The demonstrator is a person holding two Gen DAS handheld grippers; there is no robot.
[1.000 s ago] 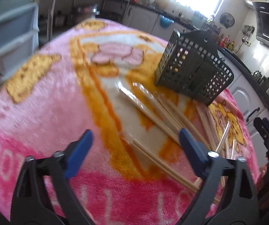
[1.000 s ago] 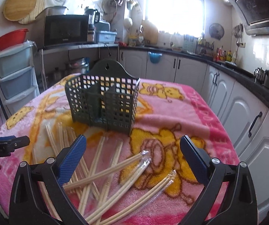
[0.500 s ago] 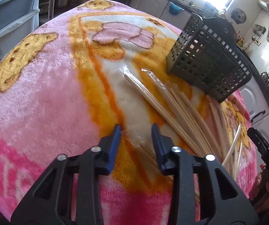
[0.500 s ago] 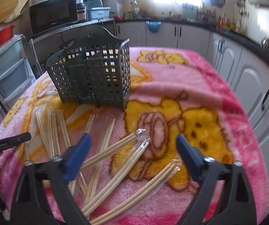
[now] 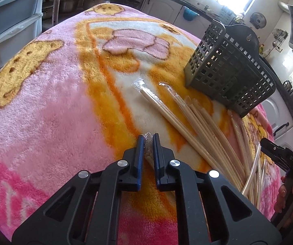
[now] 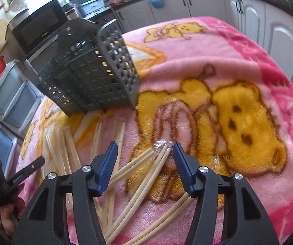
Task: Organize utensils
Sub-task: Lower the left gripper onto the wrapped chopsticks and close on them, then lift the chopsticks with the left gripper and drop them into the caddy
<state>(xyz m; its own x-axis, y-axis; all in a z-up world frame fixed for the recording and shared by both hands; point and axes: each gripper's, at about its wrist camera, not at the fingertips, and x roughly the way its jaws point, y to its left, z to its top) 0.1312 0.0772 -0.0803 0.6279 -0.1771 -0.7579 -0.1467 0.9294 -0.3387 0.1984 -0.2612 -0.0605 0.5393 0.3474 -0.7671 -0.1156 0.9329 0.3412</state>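
Several plastic-wrapped wooden chopstick pairs (image 5: 197,120) lie scattered on a pink cartoon blanket (image 5: 44,102) in front of a dark green perforated utensil basket (image 5: 230,69). My left gripper (image 5: 148,137) is shut on the wrapped tip of one chopstick pair (image 5: 148,149) at the blanket's near side. My right gripper (image 6: 144,149) hovers low over other chopstick pairs (image 6: 146,163); its jaws are closing, with two wrapped tips between them but the pads apart from them. The basket (image 6: 89,75) stands behind it to the left.
Kitchen cabinets (image 6: 248,10) and a counter ring the table; a microwave (image 6: 38,24) and stacked plastic drawers (image 5: 9,24) stand at the left. The other hand-held gripper (image 5: 279,157) shows at the right edge of the left wrist view.
My left gripper went from wide open to shut on a wrapped chopstick tip. My right gripper dropped toward the chopsticks, rolled, and its jaws narrowed around two tips.
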